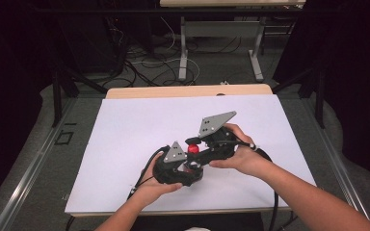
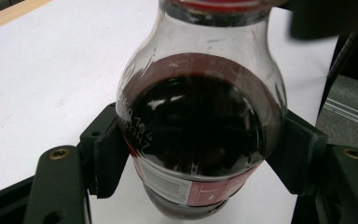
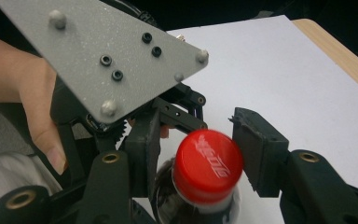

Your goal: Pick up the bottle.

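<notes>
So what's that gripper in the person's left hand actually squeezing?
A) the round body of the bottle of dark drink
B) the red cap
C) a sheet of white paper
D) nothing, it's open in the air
A: in the left gripper view, the two black jaws of the left gripper press on either side of the bottle, at its dark, liquid-filled body, while the red cap sits between the right gripper's jaws.

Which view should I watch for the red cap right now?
The right gripper view: the cap sits close up between the right gripper's jaws, white lettering legible. The high view shows it as a small red spot between both grippers. The left gripper view catches just its red edge above the bottle.
</notes>
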The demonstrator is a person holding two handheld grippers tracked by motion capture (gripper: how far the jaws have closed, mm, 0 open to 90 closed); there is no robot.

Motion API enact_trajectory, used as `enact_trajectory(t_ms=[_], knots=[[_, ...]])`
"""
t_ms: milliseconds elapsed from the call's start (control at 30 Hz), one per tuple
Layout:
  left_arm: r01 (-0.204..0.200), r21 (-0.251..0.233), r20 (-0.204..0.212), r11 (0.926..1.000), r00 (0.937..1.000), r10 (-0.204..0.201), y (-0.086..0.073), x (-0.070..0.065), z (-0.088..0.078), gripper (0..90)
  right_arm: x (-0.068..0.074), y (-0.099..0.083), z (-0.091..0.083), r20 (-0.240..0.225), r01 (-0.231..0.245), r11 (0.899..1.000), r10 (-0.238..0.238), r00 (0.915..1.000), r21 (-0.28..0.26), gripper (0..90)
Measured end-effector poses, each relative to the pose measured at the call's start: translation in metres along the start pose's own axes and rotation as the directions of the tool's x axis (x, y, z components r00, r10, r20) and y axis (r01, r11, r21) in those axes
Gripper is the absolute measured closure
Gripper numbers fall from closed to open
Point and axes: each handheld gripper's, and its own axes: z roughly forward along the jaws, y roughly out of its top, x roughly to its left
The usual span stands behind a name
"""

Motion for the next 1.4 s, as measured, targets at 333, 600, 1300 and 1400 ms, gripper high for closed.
enact_trajectory(t_ms=[333,600,1300,1400], knots=[[0.011,0.004,0.012,0.9999,0.9999,-0.011,-0.001,-0.003,0.002,30.1,-0.006,-0.001,0.001,-0.037,0.049,0.999,-0.048,0.9982,0.011,61.2],[0.025,-0.003,-0.004,0.9997,0.9997,-0.025,-0.001,0.002,-0.001,30.1,0.000,0.002,-0.009,0.044,-0.010,1.000,0.011,0.9990,-0.021,46.7],[0.021,0.017,0.026,0.9996,0.9994,-0.021,-0.003,0.003,-0.002,30.1,-0.007,0.005,-0.013,-0.029,0.001,0.998,0.001,0.9996,0.067,60.8],[0.022,0.005,0.023,0.9997,0.9995,-0.022,-0.005,0.002,0.001,30.1,-0.012,0.007,-0.011,-0.082,0.072,0.994,-0.065,0.9945,0.083,60.5]])
